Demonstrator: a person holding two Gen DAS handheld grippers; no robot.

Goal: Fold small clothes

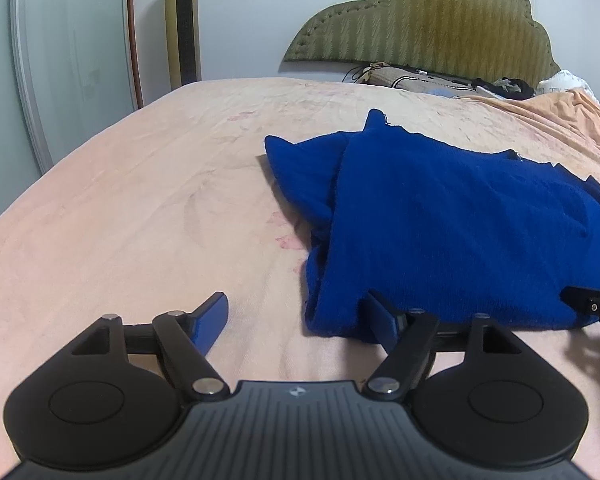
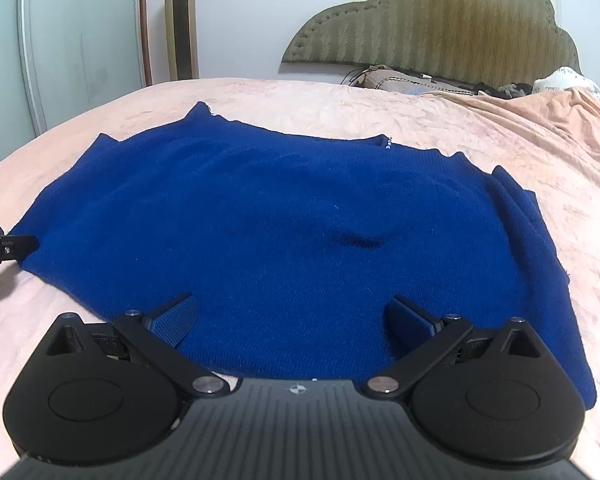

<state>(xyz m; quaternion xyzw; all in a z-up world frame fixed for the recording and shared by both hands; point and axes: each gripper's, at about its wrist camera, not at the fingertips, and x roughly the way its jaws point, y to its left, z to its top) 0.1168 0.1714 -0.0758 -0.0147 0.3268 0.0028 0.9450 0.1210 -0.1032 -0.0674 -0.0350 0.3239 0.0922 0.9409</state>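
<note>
A blue knit garment (image 1: pixel 452 220) lies spread on the pink bed sheet (image 1: pixel 140 200), with one side folded over itself. My left gripper (image 1: pixel 300 312) is open at the garment's near left corner; one blue pad rests on the sheet, the other at the cloth's edge. In the right wrist view the garment (image 2: pixel 280 232) fills the middle. My right gripper (image 2: pixel 292 316) is open low over its near hem, holding nothing. The left gripper's tip (image 2: pixel 4 248) shows at the garment's left edge. The right gripper's tip (image 1: pixel 596 304) shows at the far right in the left wrist view.
An olive padded headboard (image 1: pixel 440 20) stands at the back with pillows and dark items (image 1: pixel 440 80) below it. A gold tower fan (image 1: pixel 182 24) and a wardrobe door (image 1: pixel 68 48) stand at the left. An orange blanket (image 2: pixel 540 116) lies at the back right.
</note>
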